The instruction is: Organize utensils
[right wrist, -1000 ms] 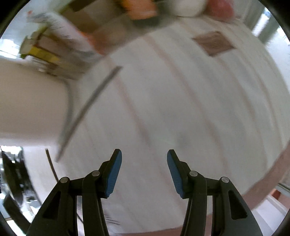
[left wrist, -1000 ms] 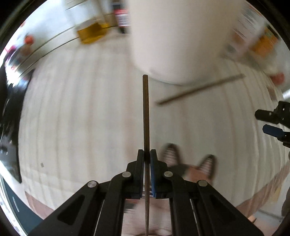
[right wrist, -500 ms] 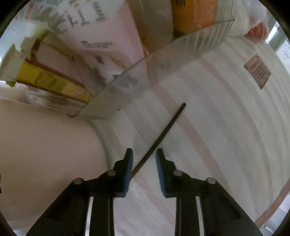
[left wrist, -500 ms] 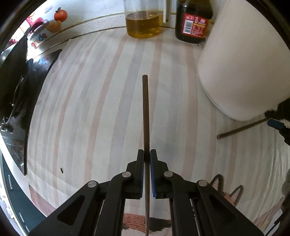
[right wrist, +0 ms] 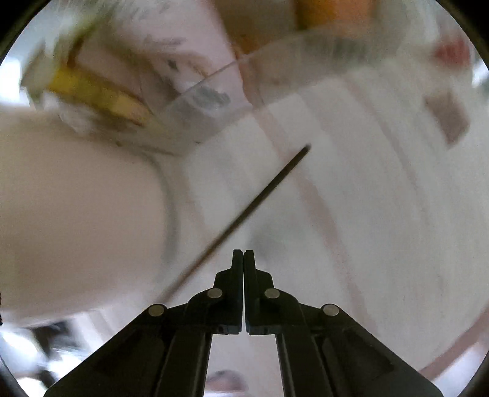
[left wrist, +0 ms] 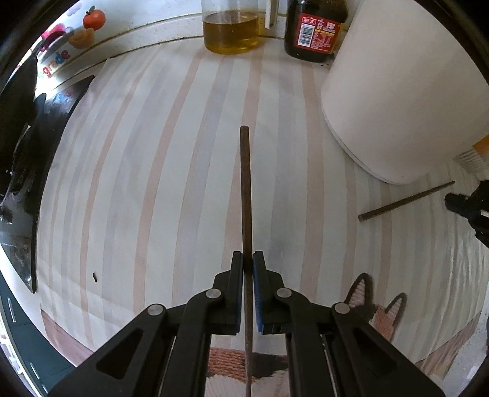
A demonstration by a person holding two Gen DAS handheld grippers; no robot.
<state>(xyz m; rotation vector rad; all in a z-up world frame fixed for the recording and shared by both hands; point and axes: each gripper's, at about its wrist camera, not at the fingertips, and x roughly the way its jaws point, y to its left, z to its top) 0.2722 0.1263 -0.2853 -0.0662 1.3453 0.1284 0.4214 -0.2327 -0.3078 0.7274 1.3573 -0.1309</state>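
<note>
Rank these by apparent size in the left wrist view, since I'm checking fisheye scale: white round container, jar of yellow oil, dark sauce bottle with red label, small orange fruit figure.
1. White round container, nearest, partly cropped.
2-3. Jar of yellow oil and dark sauce bottle with red label: alike, both cropped, unranked.
4. Small orange fruit figure.

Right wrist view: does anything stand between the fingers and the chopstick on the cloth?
Nothing visible does. The chopstick lies bare just left of the shut right gripper, outside its fingers, beside the white container.
</note>
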